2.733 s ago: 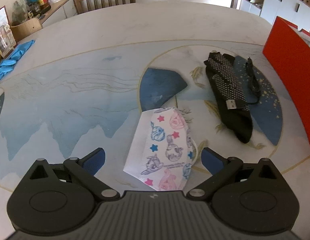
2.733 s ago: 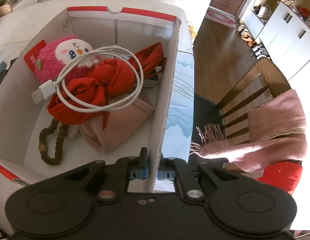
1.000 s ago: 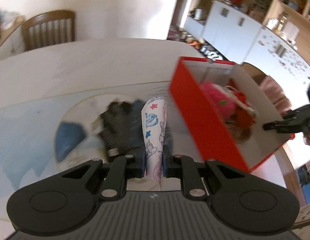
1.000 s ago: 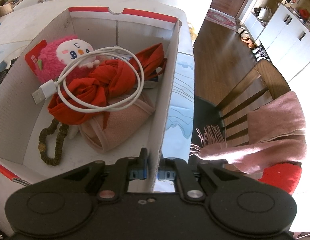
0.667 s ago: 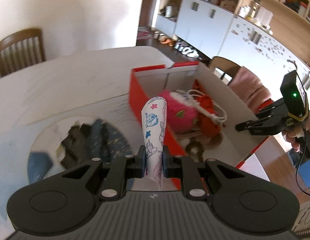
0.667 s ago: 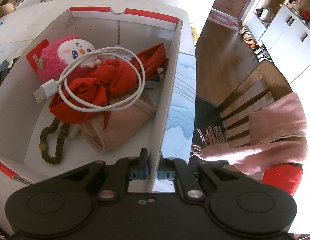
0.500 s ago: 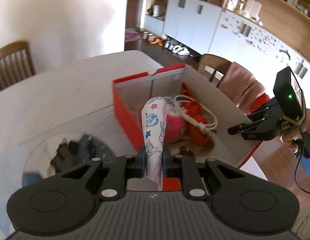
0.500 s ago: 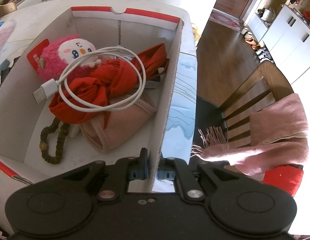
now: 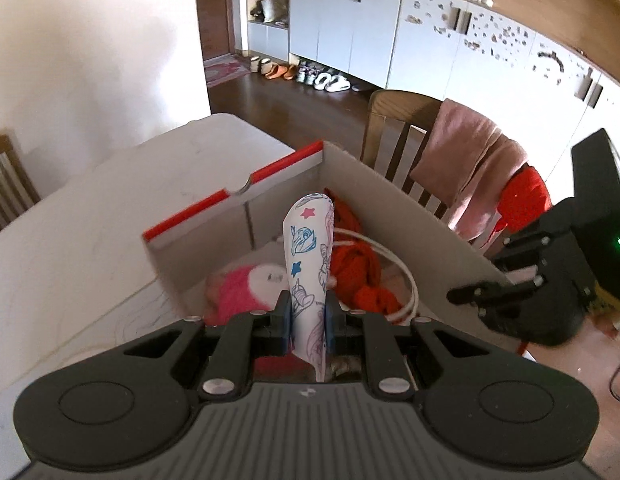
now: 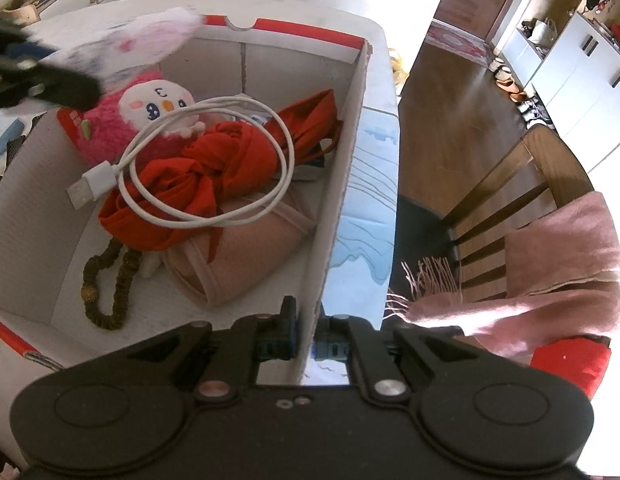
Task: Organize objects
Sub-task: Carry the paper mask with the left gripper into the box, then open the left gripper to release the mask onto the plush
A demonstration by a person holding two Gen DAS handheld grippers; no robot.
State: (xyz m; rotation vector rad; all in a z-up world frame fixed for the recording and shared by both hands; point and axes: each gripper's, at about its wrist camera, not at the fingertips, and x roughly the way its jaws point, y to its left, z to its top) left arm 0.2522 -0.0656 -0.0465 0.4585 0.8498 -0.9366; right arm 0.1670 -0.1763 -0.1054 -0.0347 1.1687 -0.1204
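Left wrist view: my left gripper (image 9: 307,316) is clamped tight on the mask (image 9: 310,256), pads closed on its lower part, so the mask stands up between them with its long axis running forward and up, away from me. It's in the air at the near wall of the box (image 9: 410,208), its tip over the inside, above the pink plush (image 9: 241,288) and the red cloth (image 9: 358,268). Cable (image 9: 406,280) loops beside the cloth.

Right wrist view: my right gripper (image 10: 305,344) pinches the box (image 10: 338,216) wall on its side, jaws nearly closed with the cardboard edge between them. I read that as steadying the box. Left gripper (image 10: 41,80) and the blurred mask (image 10: 149,40) show at the far corner, above the plush (image 10: 149,108). Cable (image 10: 213,168), cloth (image 10: 213,164), pink pouch (image 10: 245,256) and beads (image 10: 109,280) already lie inside.

Key relation: drop zone sits ahead of and below the left gripper, so left is the arm to use. Next, probably push forward a bit, lower, let go. Mask is light and floppy, may catch on the rim.
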